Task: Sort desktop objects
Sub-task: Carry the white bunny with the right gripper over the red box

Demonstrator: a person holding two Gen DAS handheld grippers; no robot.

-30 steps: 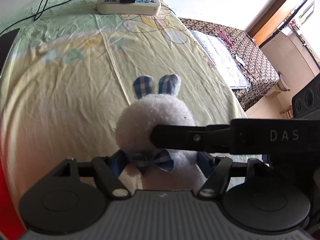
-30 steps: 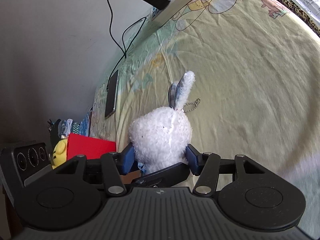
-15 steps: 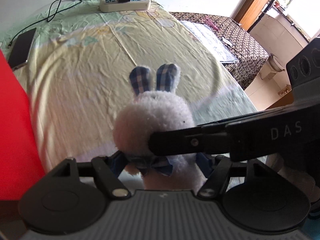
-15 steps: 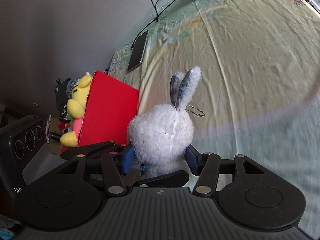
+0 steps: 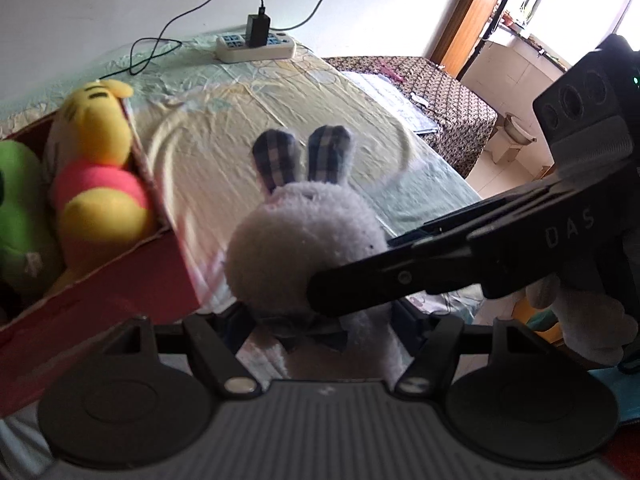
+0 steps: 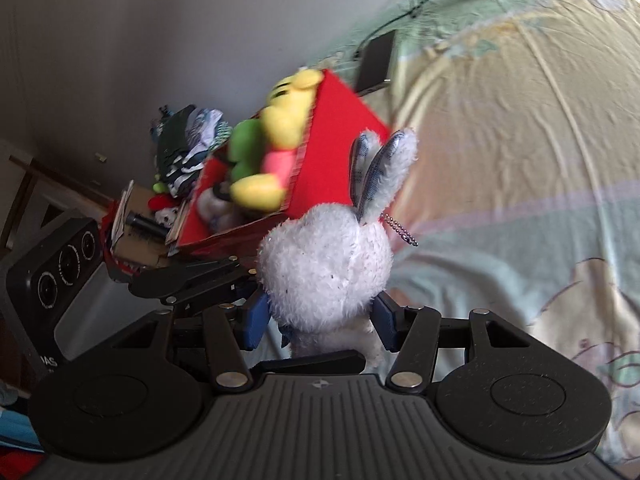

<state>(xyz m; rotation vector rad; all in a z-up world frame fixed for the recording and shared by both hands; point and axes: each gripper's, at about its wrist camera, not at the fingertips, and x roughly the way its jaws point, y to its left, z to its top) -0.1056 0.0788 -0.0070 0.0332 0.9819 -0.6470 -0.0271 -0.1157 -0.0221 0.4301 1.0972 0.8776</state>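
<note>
A white plush bunny with checked blue ears is held off the bedsheet by both grippers. My left gripper is shut on its lower body. From the right, a black finger of the other gripper crosses its face. In the right wrist view my right gripper is shut on the bunny, blue pads pressing its sides. A red box stands just left of the bunny and holds a yellow bear plush and a green plush.
A power strip with a black charger and cable lies at the far end of the sheet. A phone lies near the wall. A patterned cloth surface with papers is at the right. Clutter is piled behind the red box.
Both grippers have carried the bunny up and toward the red box. The box and its yellow and green plush toys now fill the left of the left wrist view.
</note>
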